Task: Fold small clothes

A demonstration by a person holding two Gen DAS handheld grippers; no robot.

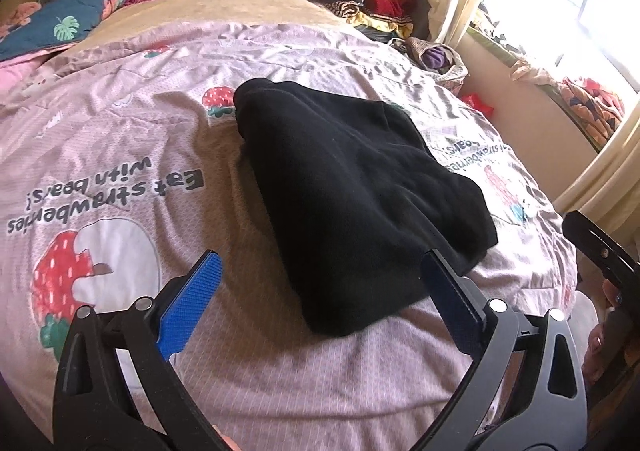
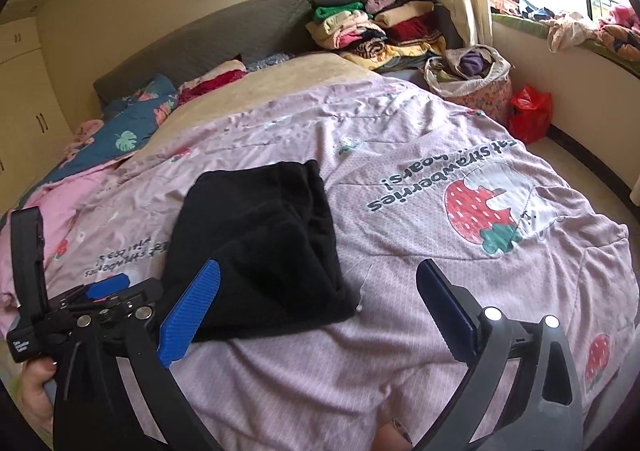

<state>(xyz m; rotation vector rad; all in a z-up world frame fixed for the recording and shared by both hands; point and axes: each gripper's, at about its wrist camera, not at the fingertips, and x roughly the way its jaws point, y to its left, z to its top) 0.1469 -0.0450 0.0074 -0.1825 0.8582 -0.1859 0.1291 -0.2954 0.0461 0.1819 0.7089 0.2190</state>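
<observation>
A small black garment (image 1: 352,191) lies folded in a thick bundle on the pink strawberry-print bedspread (image 1: 120,139). It also shows in the right wrist view (image 2: 264,243). My left gripper (image 1: 320,263) is open and empty, its blue pads just above the garment's near edge. My right gripper (image 2: 320,279) is open and empty, hovering at the garment's near right corner. The left gripper's body (image 2: 80,315) shows at the lower left of the right wrist view.
A stack of folded clothes (image 2: 372,27) sits at the head of the bed by the curtain. A fabric basket (image 2: 472,79) and a red bag (image 2: 528,111) stand on the floor to the right. Blue floral bedding (image 2: 124,127) lies at the far left.
</observation>
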